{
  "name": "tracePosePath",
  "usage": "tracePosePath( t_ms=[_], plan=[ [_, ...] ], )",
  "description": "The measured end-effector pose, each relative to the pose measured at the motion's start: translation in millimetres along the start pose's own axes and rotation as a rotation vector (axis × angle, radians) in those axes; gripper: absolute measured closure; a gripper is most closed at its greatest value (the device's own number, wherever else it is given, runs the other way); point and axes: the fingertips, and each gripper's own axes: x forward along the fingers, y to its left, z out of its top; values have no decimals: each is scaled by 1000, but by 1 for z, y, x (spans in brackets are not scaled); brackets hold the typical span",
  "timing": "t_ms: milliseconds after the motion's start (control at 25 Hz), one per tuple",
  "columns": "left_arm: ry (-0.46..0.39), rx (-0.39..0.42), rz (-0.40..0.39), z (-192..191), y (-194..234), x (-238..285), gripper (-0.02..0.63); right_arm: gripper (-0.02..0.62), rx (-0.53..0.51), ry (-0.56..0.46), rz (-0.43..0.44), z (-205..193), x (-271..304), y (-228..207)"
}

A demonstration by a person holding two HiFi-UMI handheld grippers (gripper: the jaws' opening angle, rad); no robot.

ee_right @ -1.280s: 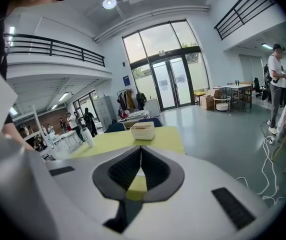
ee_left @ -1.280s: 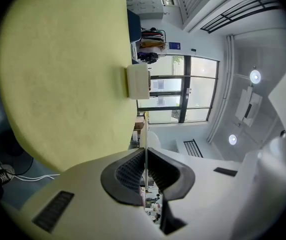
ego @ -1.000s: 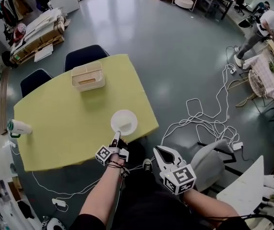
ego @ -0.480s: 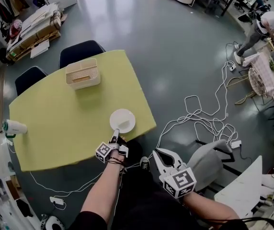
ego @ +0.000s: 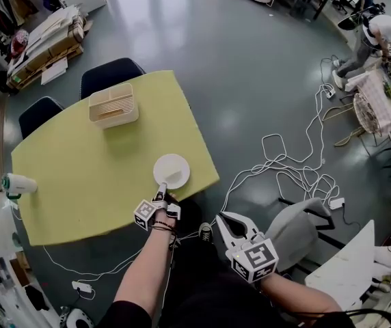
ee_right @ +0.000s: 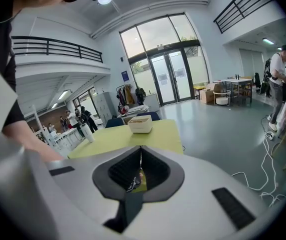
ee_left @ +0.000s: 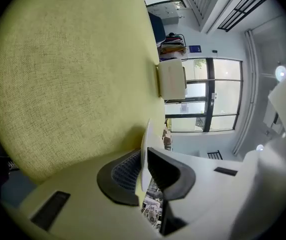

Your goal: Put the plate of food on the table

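While the left claw (ego: pixel 160 188) pinches the rim of the plate (ego: pixel 171 170), it lies on the yellow worktop (ego: pixel 79 176) near the front edge | right claw (ego: pixel 224 223) jaws together, empty, beside the worktop | risk: a backward tug on release drags the plate over that edge | versus a second ago: left claw and plate sit lower

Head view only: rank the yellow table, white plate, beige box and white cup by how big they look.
1. yellow table, by far the largest
2. beige box
3. white plate, a little smaller than the box
4. white cup, smallest, though it sits near the warped picture edge, so this is less sure
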Motion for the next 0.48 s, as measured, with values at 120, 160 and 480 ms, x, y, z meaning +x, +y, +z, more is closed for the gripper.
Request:
tracePosePath(
  t_ms=[120, 160, 480],
  plan=[
    [-7, -8, 27, 1, 0, 2, 518, 583, 1, -6, 6, 3, 1, -1],
    [-9, -4, 39, 2, 0, 2, 505, 583, 1, -9, 7, 4, 0, -1],
    [-56, 73, 169, 8, 2, -8, 442, 583, 4, -16, 13, 4, -1, 0]
  ],
)
